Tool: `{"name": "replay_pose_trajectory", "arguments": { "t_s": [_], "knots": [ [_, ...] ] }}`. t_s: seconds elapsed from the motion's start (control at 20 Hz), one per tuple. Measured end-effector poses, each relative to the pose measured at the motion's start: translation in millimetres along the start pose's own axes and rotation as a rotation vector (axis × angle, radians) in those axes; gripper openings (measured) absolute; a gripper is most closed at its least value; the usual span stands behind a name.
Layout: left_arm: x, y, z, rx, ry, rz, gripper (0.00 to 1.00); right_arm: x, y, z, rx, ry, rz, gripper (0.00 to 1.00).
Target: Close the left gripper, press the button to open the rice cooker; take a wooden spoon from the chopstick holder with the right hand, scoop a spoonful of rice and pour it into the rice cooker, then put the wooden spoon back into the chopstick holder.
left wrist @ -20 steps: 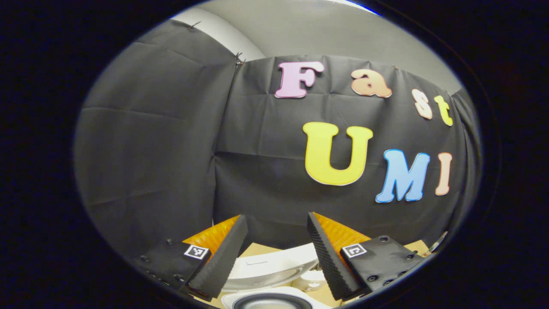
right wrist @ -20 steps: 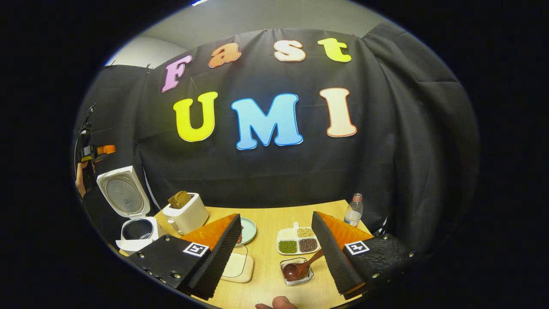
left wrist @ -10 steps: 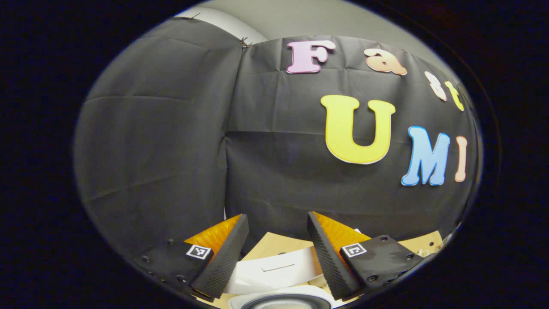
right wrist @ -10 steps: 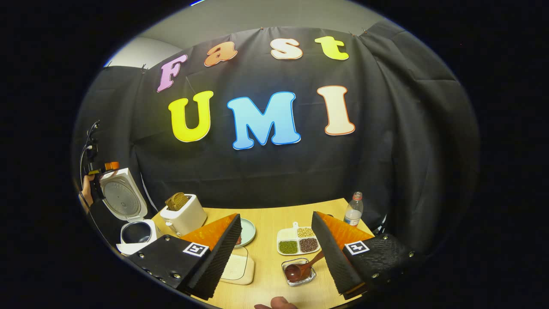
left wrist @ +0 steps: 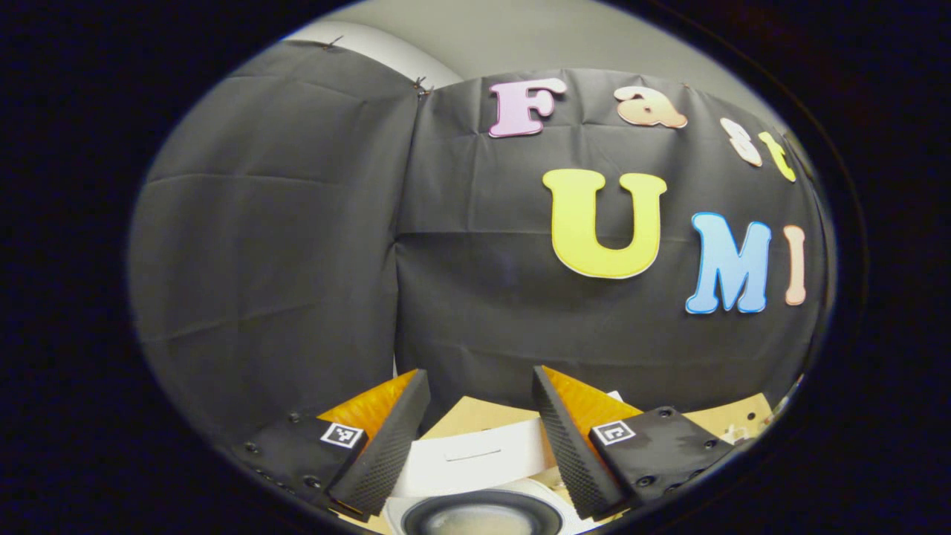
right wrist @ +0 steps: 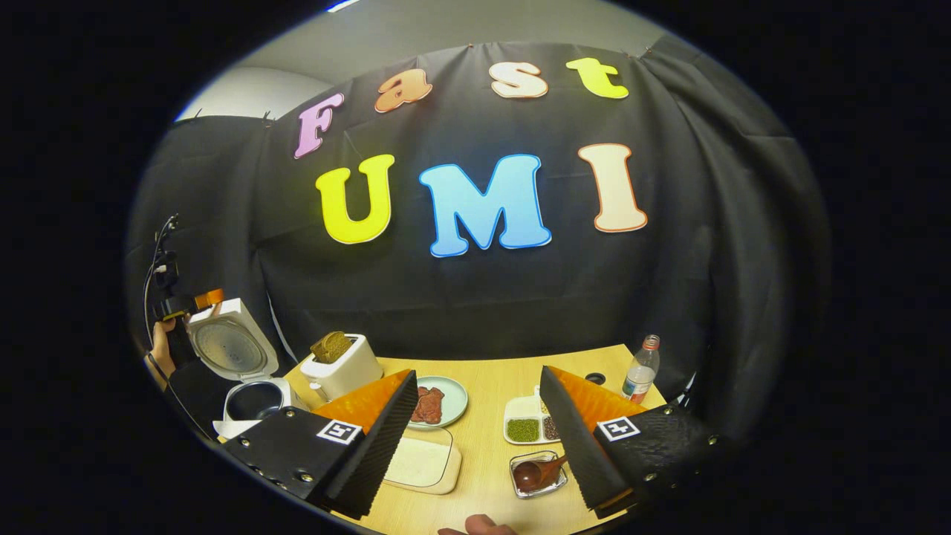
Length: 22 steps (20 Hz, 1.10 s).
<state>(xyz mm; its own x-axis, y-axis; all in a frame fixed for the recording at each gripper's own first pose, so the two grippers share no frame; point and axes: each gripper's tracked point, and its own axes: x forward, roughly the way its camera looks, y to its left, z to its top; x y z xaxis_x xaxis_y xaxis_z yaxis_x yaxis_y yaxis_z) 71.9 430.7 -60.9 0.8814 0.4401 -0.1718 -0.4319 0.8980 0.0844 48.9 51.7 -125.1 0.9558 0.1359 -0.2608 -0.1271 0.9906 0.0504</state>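
Note:
The white rice cooker (right wrist: 249, 383) stands open at the table's left end, lid (right wrist: 229, 346) raised. My left gripper (right wrist: 184, 305), held by a hand (right wrist: 160, 349), hovers by the lid's top edge. In the left gripper view that gripper (left wrist: 479, 438) is open above the lid (left wrist: 475, 461) and the dark inner pot (left wrist: 483, 516). A dark wooden spoon (right wrist: 536, 472) lies in a small glass holder (right wrist: 520, 487) near the front edge. My right gripper (right wrist: 479, 438) is open and empty, above the table just left of the spoon. A shallow lidded tray of rice (right wrist: 420, 464) sits under its left finger.
A white toaster (right wrist: 343, 365) with bread stands beside the cooker. Behind the fingers are a plate of meat (right wrist: 440, 401), a divided dish of beans (right wrist: 527, 425) and a plastic bottle (right wrist: 639, 370). A fingertip (right wrist: 479, 527) shows at the table's (right wrist: 487, 375) front edge.
My left gripper has dropped from high above the lid to beside its top edge, and the inner pot shows more below it. My right gripper has swung slightly left; both stay open.

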Motion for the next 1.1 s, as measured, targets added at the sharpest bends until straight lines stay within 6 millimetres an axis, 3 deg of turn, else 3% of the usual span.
{"name": "replay_pose_trajectory", "arguments": {
  "t_s": [0.2, 0.35, 0.5, 0.55, 0.6, 0.8, 0.85, 0.9, 0.95, 1.1],
  "knots": [
    [-33.4, -14.8, -25.8, 0.043, -0.019, 0.025, 0.92, -4.7, -11.8, -1.7, 0.007, 0.007, 0.011, 1.00],
    [-57.8, -19.8, -46.9, 0.045, -0.036, 0.070, 0.98, -8.3, -18.3, -6.0, 0.044, 0.024, 0.021, 1.00],
    [-74.3, -27.5, -68.7, 0.041, -0.019, 0.088, 0.91, -13.4, -25.2, -4.7, 0.044, 0.023, 0.021, 1.00],
    [-80.5, -30.7, -76.7, 0.035, -0.011, 0.083, 0.99, -15.4, -27.0, -4.1, 0.044, 0.021, 0.022, 1.00],
    [-84.6, -33.6, -82.8, 0.039, -0.005, 0.077, 0.91, -17.3, -28.4, -4.0, 0.049, 0.021, 0.025, 1.00],
    [-100.1, -26.7, -100.5, 0.034, 0.024, 0.100, 0.97, -24.2, -35.9, -6.0, 0.095, 0.028, 0.026, 1.00],
    [-96.6, -32.5, -107.6, 0.017, 0.027, 0.088, 0.98, -25.1, -37.6, -7.4, 0.101, 0.029, 0.024, 0.99],
    [-97.0, -36.4, -113.7, 0.019, 0.042, 0.081, 0.98, -26.5, -38.9, -7.7, 0.105, 0.031, 0.024, 0.99],
    [-100.0, -38.8, -118.3, 0.027, 0.047, 0.076, 0.92, -27.8, -39.1, -9.2, 0.105, 0.034, 0.025, 0.99],
    [-102.2, -42.4, -128.4, 0.029, 0.071, 0.063, 0.95, -28.5, -35.8, -10.8, 0.112, 0.039, 0.032, 0.99]
  ]
}}
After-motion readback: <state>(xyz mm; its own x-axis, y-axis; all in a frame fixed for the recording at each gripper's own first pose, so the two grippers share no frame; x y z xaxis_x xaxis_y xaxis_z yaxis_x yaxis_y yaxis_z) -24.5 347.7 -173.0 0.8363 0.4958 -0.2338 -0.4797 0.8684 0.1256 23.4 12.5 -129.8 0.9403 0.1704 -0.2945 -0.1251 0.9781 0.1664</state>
